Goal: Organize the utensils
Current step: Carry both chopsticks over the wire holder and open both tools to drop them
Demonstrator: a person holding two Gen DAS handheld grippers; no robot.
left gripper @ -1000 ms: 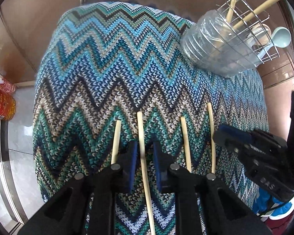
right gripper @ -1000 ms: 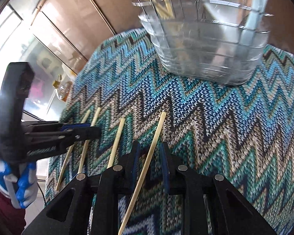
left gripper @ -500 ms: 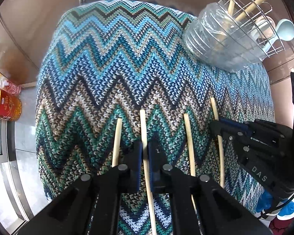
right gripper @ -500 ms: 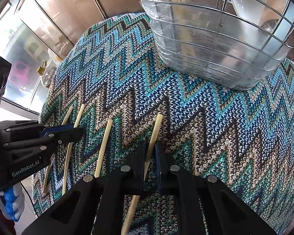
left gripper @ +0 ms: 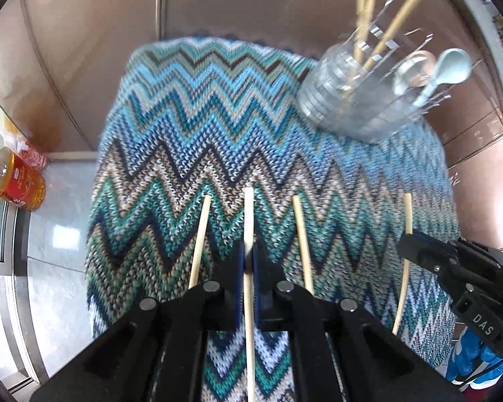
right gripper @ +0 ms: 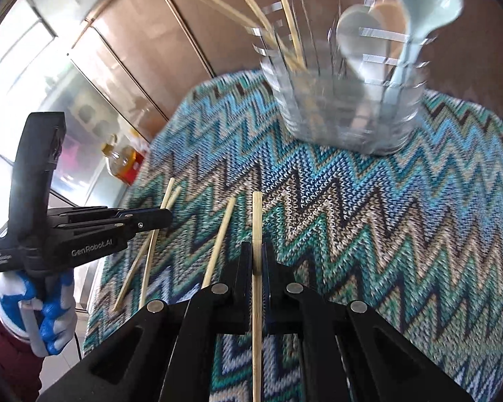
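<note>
pale bamboo ran straight through both sets of jaws. the left gripper (left gripper: 248,261) had its jaws closed tight on a chopstick (left gripper: 248,221), the stick's long axis lined up with the fingers and pointing to 12 o'clock in the left wrist view, its far end clear of the pads. the right gripper (right gripper: 257,261) was pinched just as narrowly on a second chopstick (right gripper: 257,221), also running toward 12 o'clock in the right wrist view. whether either stick was lifted off the zigzag knit cloth (left gripper: 191,140) or touching it could not be told.

two loose chopsticks remained on the cloth: one (left gripper: 199,238) just beside the left jaws at about 11 o'clock, another (left gripper: 301,238) at about 1 o'clock, between the two grippers.

the utensil holder (right gripper: 345,114), a wire basket with a clear liner already carrying chopsticks and spoons, stood at about 1 o'clock from the right jaws and nearer 2 o'clock, further out, from the left. by my judgement the right hand was nearer to it, and each stick would need tipping upright to drop in.
</note>
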